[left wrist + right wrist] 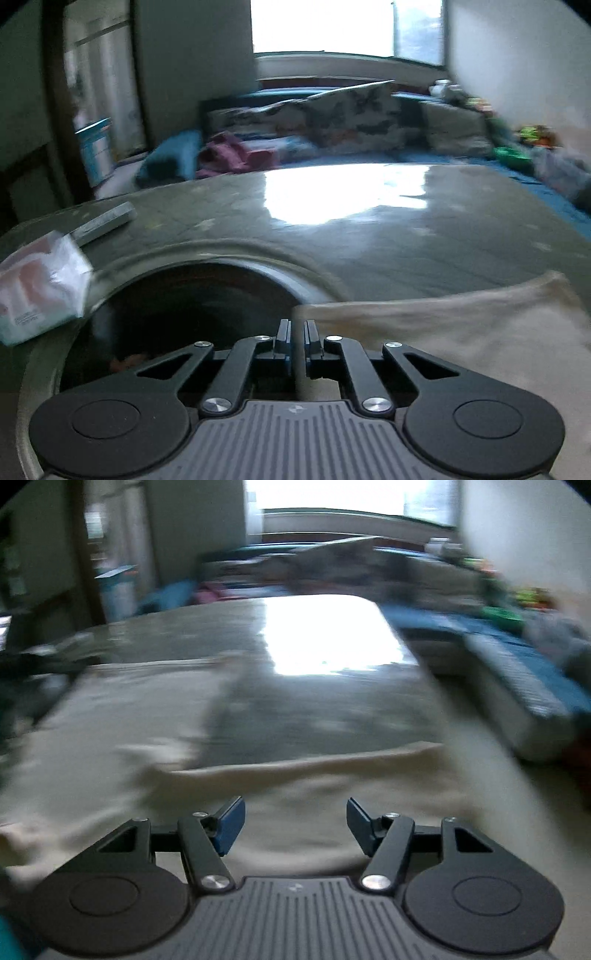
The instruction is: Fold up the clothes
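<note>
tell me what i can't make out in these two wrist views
- Left wrist view: whether the left gripper pinches the beige cloth; its shut fingers hide the cloth's corner.
- Left wrist view: the white packet is cut off by the left edge, its print too small to read.
- Right wrist view: motion blur smears the cloth's folds and edges; the right gripper is open above it.

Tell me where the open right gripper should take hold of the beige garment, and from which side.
Grip the folded far edge of the beige garment, coming down from the near side. The ridge stands slightly proud of the table; the right gripper hovers open just short of it.
</note>
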### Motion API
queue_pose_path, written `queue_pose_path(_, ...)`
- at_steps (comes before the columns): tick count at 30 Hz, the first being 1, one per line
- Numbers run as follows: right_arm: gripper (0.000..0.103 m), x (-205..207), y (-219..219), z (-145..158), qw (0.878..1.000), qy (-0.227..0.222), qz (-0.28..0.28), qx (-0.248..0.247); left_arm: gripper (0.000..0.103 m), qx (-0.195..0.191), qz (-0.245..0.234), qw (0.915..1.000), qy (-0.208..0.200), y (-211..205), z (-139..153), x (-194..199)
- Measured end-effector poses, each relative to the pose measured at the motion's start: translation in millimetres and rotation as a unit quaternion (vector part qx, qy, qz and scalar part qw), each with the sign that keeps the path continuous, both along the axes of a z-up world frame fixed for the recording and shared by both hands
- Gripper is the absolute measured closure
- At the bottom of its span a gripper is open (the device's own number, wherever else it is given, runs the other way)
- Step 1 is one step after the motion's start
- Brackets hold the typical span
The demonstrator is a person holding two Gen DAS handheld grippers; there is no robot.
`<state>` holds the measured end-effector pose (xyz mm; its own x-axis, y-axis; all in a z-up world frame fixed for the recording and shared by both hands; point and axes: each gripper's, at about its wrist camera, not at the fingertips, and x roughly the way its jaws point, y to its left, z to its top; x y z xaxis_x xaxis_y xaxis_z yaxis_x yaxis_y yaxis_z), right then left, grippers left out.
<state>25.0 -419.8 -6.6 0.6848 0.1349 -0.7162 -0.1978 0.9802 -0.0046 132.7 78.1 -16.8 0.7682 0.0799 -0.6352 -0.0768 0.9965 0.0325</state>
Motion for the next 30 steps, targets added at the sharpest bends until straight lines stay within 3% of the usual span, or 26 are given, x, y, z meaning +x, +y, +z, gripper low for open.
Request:
queue_pose_path(4, 0.046, 10, -36, -10, 0.996, -0.009, -0.085, -0.024, 0.094, -0.012, -0.08, 0.9967, -0.008, -37, 13, -38)
queue_pose_path(7, 0.05, 15, -56, -17, 0.993, -0.006, -0.118, -0.011, 0.093, -0.033, -0.149, 0.9883, -0.003, -66, 13, -74)
queue_pose_path(9, 0.06, 15, -62, -18, 0.992, -0.009, -0.122, 0.007, 0.093, -0.039, -0.184, 0.9822, 0.001, -82, 9, -96)
queue_pose_path(13, 0.09, 16, -65, -20, 0.993, -0.023, -0.113, 0.008, 0.093, -0.053, -0.224, 0.973, 0.017, -110, -1, -129)
queue_pose_path(16, 0.094, 17, -66, -19, 0.993, -0.036, -0.116, -0.016, 0.093, -0.061, -0.237, 0.9691, 0.028, -122, -8, -137)
queue_pose_path(21, 0.097, 24, -70, -22, 0.988, -0.044, -0.136, -0.051, 0.09, -0.08, -0.221, 0.9718, 0.02, -129, -9, -142)
queue_pose_path(23, 0.092, 25, -69, -21, 0.988, -0.045, -0.135, -0.052, 0.09, -0.086, -0.203, 0.9754, 0.009, -118, -3, -146)
queue_pose_path(27, 0.089, 21, -53, -7, 0.992, -0.062, -0.104, -0.044, 0.089, -0.053, -0.129, 0.99, -0.021, -76, 10, -151)
queue_pose_path(30, 0.078, 15, -34, 5, 0.995, -0.076, -0.065, -0.03, 0.082, 0.016, -0.056, 0.9977, -0.035, -42, 13, -154)
